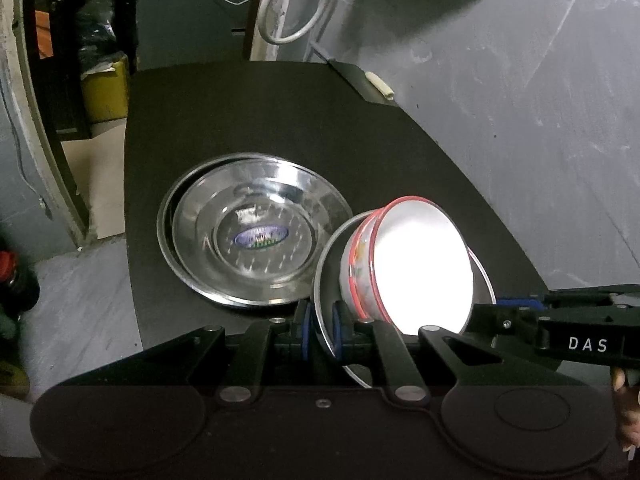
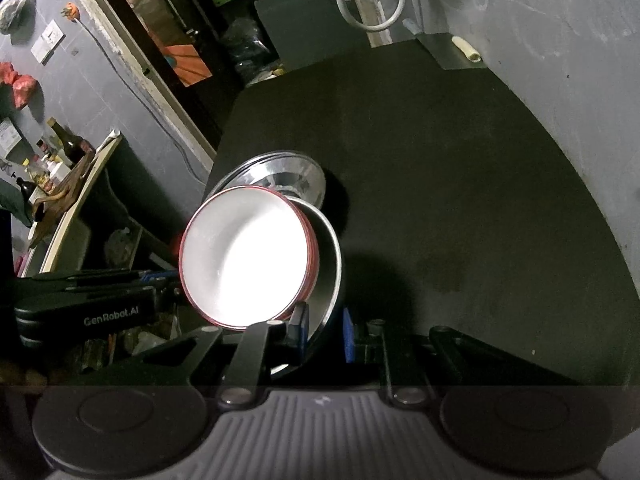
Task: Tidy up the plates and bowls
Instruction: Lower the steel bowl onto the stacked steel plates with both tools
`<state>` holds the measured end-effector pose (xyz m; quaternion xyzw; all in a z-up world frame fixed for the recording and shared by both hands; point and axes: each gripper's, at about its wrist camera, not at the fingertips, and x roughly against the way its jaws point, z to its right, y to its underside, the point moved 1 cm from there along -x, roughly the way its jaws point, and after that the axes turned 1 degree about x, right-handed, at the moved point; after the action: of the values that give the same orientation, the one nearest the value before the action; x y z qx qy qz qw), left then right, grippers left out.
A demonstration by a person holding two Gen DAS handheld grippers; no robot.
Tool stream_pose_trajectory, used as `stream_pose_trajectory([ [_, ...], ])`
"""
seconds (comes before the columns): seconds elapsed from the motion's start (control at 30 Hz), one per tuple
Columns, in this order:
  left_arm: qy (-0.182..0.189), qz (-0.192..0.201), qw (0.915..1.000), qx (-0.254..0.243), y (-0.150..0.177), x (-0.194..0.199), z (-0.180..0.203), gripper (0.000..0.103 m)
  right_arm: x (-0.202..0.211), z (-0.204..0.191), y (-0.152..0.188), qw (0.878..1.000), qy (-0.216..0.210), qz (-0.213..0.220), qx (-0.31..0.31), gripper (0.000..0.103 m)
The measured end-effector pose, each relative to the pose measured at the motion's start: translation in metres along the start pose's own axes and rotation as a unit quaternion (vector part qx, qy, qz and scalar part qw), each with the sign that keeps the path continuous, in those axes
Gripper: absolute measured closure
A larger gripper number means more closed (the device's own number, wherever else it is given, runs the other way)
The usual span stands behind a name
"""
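A steel bowl (image 1: 325,280) (image 2: 328,264) hangs tilted above the black table (image 1: 400,140) (image 2: 460,180). Nested inside it are white bowls with red rims (image 1: 420,268) (image 2: 244,256). My left gripper (image 1: 323,330) is shut on the steel bowl's near rim, one blue pad on each side. The right gripper (image 2: 324,332) is shut on the opposite rim of the same bowl, and shows in the left wrist view as a black arm (image 1: 520,314). The left gripper appears at the left of the right wrist view (image 2: 160,280). A stack of steel plates (image 1: 256,240) (image 2: 288,176) lies on the table just beyond.
A grey wall (image 1: 520,80) runs along the table's right side. A white hose coil (image 1: 292,8) hangs at the back, and a small cream object (image 1: 380,86) lies at the far corner. A yellow box (image 1: 106,88) stands off the left edge, and a shelf with bottles (image 2: 60,160) stands further left.
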<state>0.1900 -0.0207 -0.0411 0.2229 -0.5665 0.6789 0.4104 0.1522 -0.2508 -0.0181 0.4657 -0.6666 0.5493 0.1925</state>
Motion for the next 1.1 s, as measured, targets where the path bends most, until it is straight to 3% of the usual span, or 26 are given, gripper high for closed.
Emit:
stream_pose_trajectory([
  [0.5, -0.039, 0.019, 0.9979, 0.047, -0.036, -0.017, -0.021, 0.095, -0.036, -0.001, -0.058, 0.999, -0.035, -0.012, 0.037, 0.083],
  [1.1, -0.094, 0.011, 0.9912, 0.093, -0.057, -0.040, -0.056, 0.096, -0.091, -0.012, -0.089, 0.995, -0.069, -0.042, 0.063, 0.083],
])
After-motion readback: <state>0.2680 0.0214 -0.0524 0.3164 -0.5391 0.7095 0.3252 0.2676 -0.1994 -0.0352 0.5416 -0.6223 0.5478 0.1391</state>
